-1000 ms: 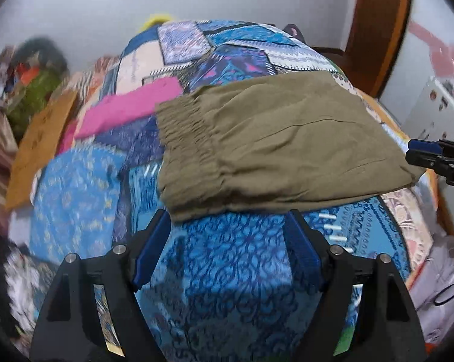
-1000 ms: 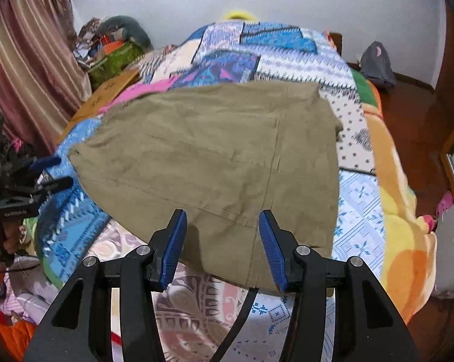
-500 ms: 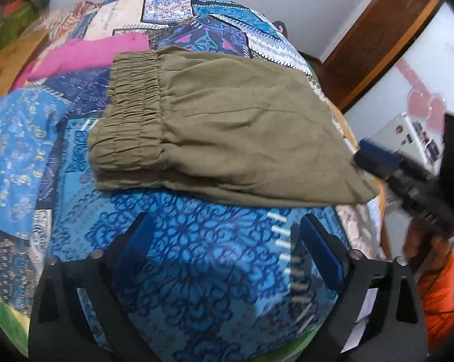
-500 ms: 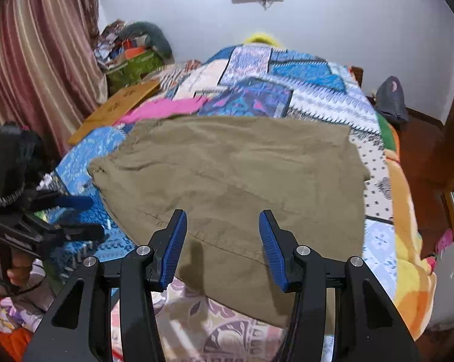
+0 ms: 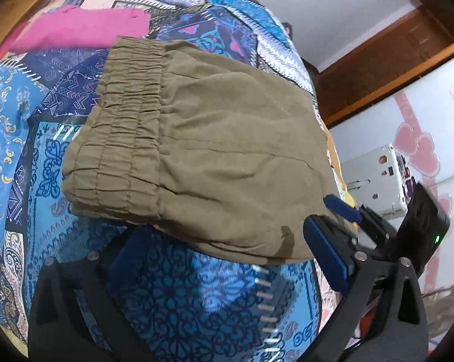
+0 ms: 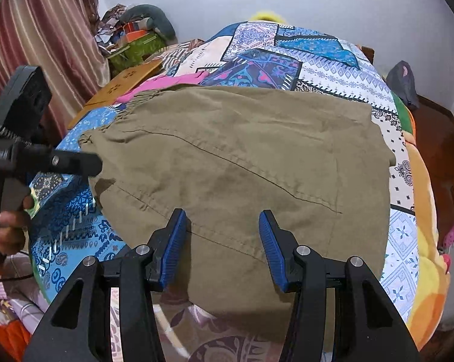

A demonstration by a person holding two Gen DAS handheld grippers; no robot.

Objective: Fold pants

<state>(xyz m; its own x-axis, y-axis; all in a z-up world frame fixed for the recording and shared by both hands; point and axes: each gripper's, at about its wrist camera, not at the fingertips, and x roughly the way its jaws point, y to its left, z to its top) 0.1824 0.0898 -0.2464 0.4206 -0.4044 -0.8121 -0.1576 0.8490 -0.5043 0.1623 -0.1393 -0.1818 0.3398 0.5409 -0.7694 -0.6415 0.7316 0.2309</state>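
Olive-green pants (image 5: 215,157) lie folded flat on a patchwork bedspread (image 5: 196,295), elastic waistband toward the left in the left wrist view. They also fill the middle of the right wrist view (image 6: 242,163). My left gripper (image 5: 224,259) is open, its jaws straddling the pants' near edge just above the bedspread; it also shows in the right wrist view (image 6: 88,163) at the waistband corner. My right gripper (image 6: 224,241) is open, jaws over the near fold of the pants; it also shows in the left wrist view (image 5: 344,208) at the pants' right edge.
A pink garment (image 5: 76,30) lies beyond the waistband. A cardboard sheet (image 6: 127,81) and piled clutter (image 6: 136,36) sit at the bed's far left by a striped curtain (image 6: 39,30). A dark bag (image 6: 403,81) lies on the floor at right. A white appliance (image 5: 378,178) stands beside the bed.
My left gripper has moved in and turned right, closing on the pants' near edge. My right gripper has dropped closer over the pants' near fold. Both stay open.
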